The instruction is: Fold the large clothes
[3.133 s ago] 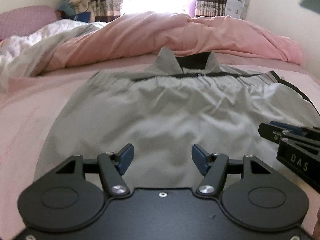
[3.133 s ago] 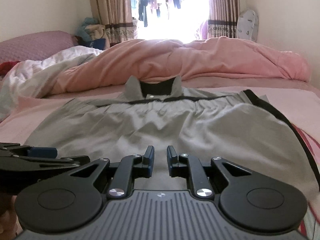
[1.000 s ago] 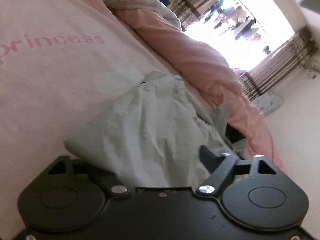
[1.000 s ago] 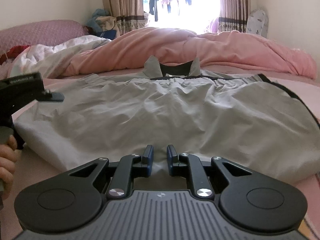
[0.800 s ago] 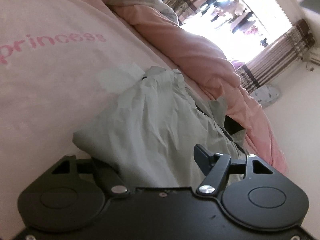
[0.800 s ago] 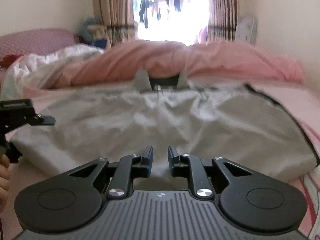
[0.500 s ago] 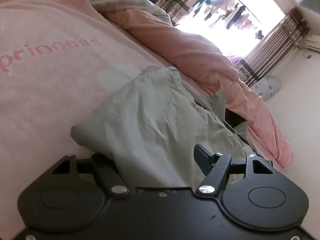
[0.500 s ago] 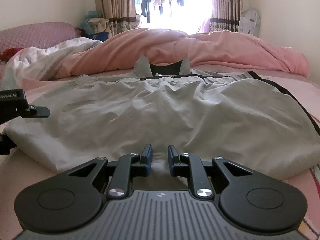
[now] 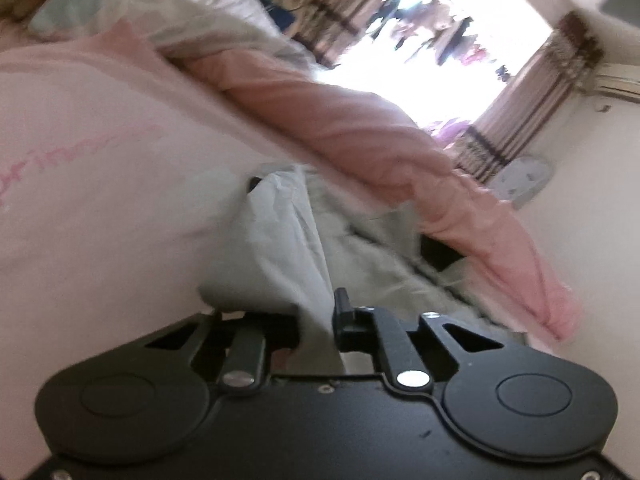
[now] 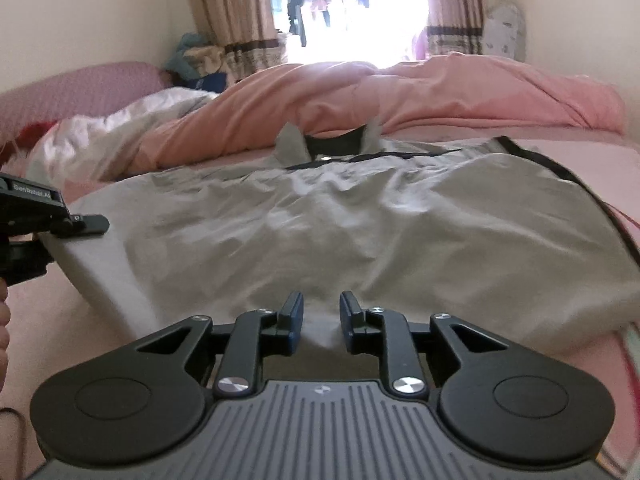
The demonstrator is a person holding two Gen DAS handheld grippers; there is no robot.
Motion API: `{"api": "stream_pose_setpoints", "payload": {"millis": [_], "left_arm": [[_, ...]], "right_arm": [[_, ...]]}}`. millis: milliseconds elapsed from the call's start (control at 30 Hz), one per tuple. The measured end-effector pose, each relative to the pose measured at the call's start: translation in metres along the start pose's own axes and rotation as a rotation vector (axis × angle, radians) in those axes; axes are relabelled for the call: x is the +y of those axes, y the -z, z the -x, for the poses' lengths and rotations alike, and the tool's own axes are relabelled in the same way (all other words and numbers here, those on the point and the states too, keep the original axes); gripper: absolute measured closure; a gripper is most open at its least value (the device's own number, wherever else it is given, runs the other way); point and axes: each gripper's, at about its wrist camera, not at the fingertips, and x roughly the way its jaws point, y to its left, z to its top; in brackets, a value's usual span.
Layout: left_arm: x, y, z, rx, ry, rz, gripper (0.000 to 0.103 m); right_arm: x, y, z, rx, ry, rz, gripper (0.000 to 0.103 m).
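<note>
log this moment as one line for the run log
stage: first fold starting | left gripper: shut on grey garment edge, lifting it | right gripper: jaws slightly apart at near hem, grasp unclear | surface: pink bed sheet

The left gripper [image 9: 316, 320] was rolled hard to one side, its view tilted toward 2 o'clock. Its fingers [image 9: 344, 312] were drawn in on a fold of the grey garment [image 9: 280, 240], cloth pinched between them. In the right wrist view it sat at 9 o'clock, with the person's bare left hand [image 10: 3, 320] below it at the frame edge. The right gripper [image 10: 320, 316] was held level, pointing to 12 o'clock, its fingers [image 10: 294, 314] parted by a narrow gap, gripping nothing.
</note>
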Motion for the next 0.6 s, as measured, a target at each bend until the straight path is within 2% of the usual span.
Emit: {"api": "stream_pose_setpoints", "payload": {"millis": [167,267,333,400,467,533,567,600], "left_arm": [[-0.067,0.003,-0.001,-0.007,0.191,-0.046,0.099],[-0.125,0.021,-0.008,0.005,0.367,-0.11,0.1],[-0.16,0.04,-0.02,0.053,0.475,-0.136,0.1],[-0.193,0.068,-0.037,0.115,0.538,-0.176,0.1],[-0.222,0.108,-0.062,0.189,0.544,-0.252,0.1],[-0.241,0.149,-0.097,0.294,0.486,-0.352,0.099],[-0.245,0.169,-0.114,0.342,0.445,-0.4,0.095],[-0.246,0.18,-0.123,0.35,0.415,-0.442,0.078]], "right_arm": [[-0.052,-0.006,0.034,-0.048,0.086,-0.06,0.075],[-0.085,-0.005,0.055,-0.076,0.149,-0.097,0.075],[-0.107,-0.001,0.067,-0.088,0.202,-0.124,0.075],[-0.125,0.003,0.075,-0.085,0.245,-0.158,0.075],[-0.141,0.01,0.08,-0.067,0.283,-0.179,0.075],[-0.151,0.015,0.082,-0.045,0.316,-0.184,0.075],[-0.154,0.016,0.083,-0.038,0.327,-0.19,0.075],[-0.158,0.017,0.085,-0.033,0.333,-0.202,0.075]]}}
